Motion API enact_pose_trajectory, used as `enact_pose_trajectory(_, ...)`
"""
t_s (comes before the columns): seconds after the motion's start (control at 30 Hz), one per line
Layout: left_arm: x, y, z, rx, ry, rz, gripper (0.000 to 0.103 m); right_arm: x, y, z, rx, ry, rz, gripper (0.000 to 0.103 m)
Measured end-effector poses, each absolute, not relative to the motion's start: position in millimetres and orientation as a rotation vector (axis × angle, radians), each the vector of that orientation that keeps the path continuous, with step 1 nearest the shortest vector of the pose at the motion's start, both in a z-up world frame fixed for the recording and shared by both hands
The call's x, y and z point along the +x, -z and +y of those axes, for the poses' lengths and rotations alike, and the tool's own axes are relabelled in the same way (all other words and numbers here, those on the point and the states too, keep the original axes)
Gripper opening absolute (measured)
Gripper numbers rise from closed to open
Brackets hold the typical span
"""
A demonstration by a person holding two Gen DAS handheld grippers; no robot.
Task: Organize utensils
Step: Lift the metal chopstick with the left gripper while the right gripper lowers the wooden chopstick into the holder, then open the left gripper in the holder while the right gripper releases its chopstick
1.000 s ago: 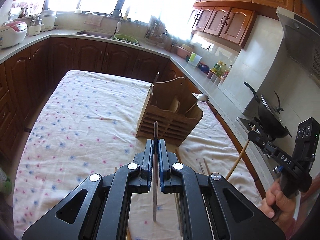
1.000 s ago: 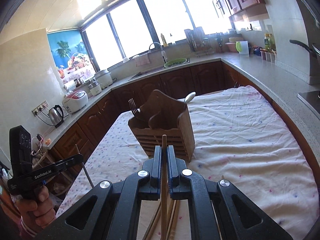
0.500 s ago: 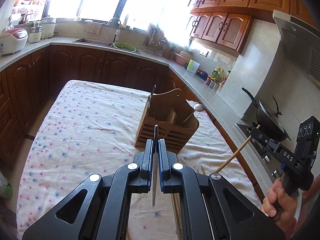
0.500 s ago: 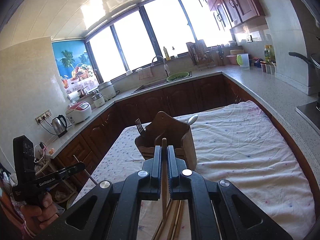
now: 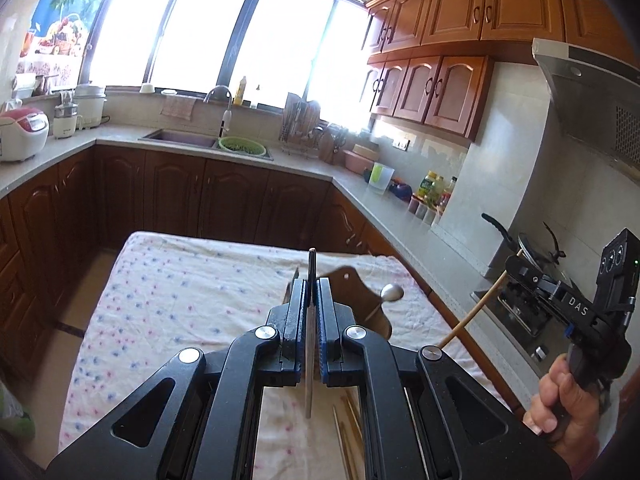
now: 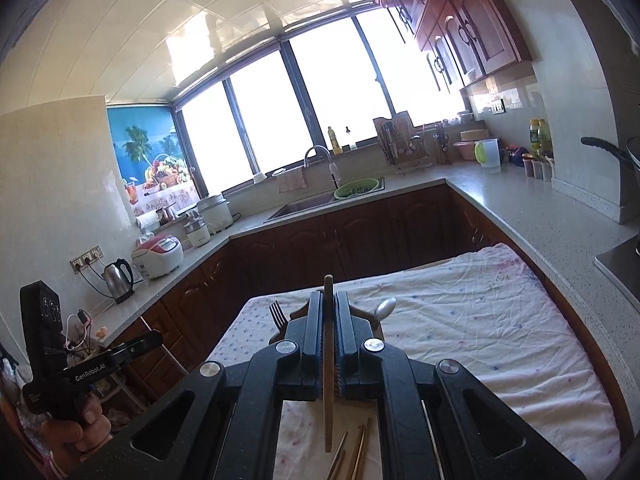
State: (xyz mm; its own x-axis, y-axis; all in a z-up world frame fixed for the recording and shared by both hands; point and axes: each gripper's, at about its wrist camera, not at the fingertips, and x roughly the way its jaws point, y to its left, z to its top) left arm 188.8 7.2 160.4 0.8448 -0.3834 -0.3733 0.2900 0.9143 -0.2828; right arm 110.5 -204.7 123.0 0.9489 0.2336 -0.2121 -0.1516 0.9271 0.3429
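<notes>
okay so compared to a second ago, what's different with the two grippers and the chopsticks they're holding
Both grippers rose, lifting their sticks clear of the table. The left gripper stays shut on the metal chopstick; the right gripper on the wooden chopstick. The wooden holder, with its spoon and fork, and the loose chopsticks stayed put.

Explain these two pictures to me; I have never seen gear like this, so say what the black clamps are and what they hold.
They are hand-held two-finger grippers, one per hand, each carrying a forward-looking camera. The left gripper is shut on a thin metal chopstick; the right gripper is shut on a wooden chopstick. Each view also shows the other hand gripping its handle. Below is a table under a flowered cloth, with a wooden utensil holder containing a spoon and fork, and loose chopsticks.
</notes>
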Motion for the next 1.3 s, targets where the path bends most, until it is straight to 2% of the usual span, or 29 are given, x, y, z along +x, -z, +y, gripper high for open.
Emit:
enact_pose_trajectory(0.3, 252, -187, -4, -0.238, 0.321, 0.334, 0.004, 166, -153, -213, 0.343, -0.141, 0.150, 0.005)
enact_pose_trajectory(0.87, 309, -88, -23, -0.303, 0.263, 0.468, 0.004, 221, -79, -195, 0.291, -0.094, 0.228, 0.005)
enact_pose_trajectory(1.3, 310, -82, -31, -0.251, 0.256, 0.486, 0.006, 227, -71, -201, 0.317, -0.086, 0.275, 0.005)
